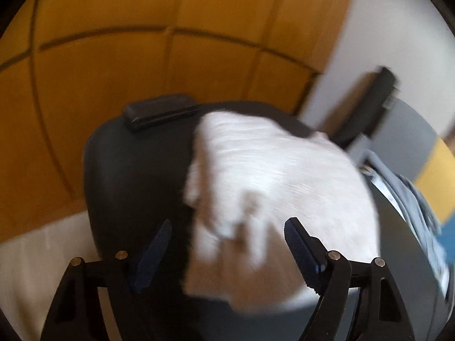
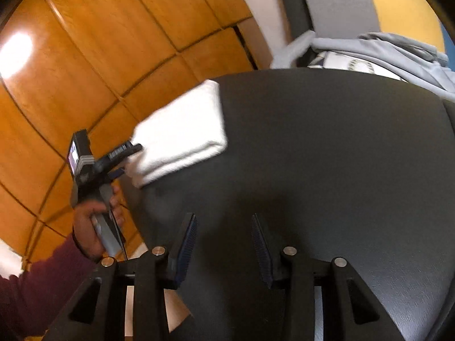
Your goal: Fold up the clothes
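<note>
A white cloth (image 2: pixel 182 130) lies folded into a thick rectangle at the far left edge of the dark seat (image 2: pixel 327 156), perhaps parked clear of the middle; the left gripper (image 1: pixel 227 251) sits at its near left end, jaws wide, gripping nothing; the right gripper (image 2: pixel 224 248) hovers empty, jaws moderately apart; grey garments (image 2: pixel 384 51) wait far right.
</note>
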### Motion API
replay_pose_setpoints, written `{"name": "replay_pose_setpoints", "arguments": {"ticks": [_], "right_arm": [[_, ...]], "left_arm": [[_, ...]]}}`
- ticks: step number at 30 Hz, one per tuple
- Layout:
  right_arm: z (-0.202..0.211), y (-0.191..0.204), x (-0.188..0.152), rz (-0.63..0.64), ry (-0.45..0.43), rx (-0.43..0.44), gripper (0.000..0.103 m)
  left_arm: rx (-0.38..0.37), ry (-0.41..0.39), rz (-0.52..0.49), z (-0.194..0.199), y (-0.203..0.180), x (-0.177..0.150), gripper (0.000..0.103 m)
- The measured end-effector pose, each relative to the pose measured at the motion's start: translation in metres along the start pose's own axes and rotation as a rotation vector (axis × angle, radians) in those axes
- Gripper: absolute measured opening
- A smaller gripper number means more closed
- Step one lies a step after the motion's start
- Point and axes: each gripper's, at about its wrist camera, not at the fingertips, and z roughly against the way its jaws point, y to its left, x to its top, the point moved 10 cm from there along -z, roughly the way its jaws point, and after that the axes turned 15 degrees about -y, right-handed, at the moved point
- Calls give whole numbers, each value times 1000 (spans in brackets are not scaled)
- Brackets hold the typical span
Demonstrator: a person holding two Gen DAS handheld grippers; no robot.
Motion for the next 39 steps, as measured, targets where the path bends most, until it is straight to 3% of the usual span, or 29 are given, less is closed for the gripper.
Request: {"name": "replay_pose_setpoints", "arguments": {"ticks": [3, 6, 9, 12, 17, 21, 24, 26, 32, 36, 39], "right_arm": [[-22, 19, 12, 94, -10, 16, 40], [-61, 40, 20, 197, 8, 6, 40], [-100, 41, 18, 219, 69, -21, 40], [-138, 41, 15, 175, 151, 17, 40], [-195, 41, 13, 205, 264, 7, 40], [-236, 34, 33, 256, 256, -66, 38], [-255, 31, 54, 259, 197, -115, 39], [-253, 29, 57, 262, 185, -136, 40], [-191, 42, 27, 210, 147, -15, 40], [-159, 44, 4, 237, 109, 8, 40], [-151, 53, -7, 332, 75, 10, 40]], "left_arm": [[-10, -7, -121, 20, -22, -10, 83], [-26, 4, -124, 31, -25, -23, 83], [-27, 13, -134, 39, -26, -34, 83], [59, 55, -165, -17, -19, -20, 85], [119, 83, -194, -31, -11, -21, 93], [164, 85, -226, -40, -6, -20, 93], [200, 117, -147, -44, -3, -24, 94], [227, 130, -107, -47, -1, -25, 94], [265, 124, -83, -63, 2, -17, 100], [242, 117, 20, -42, 7, -18, 100], [256, 97, -5, -14, 4, -25, 99]]}}
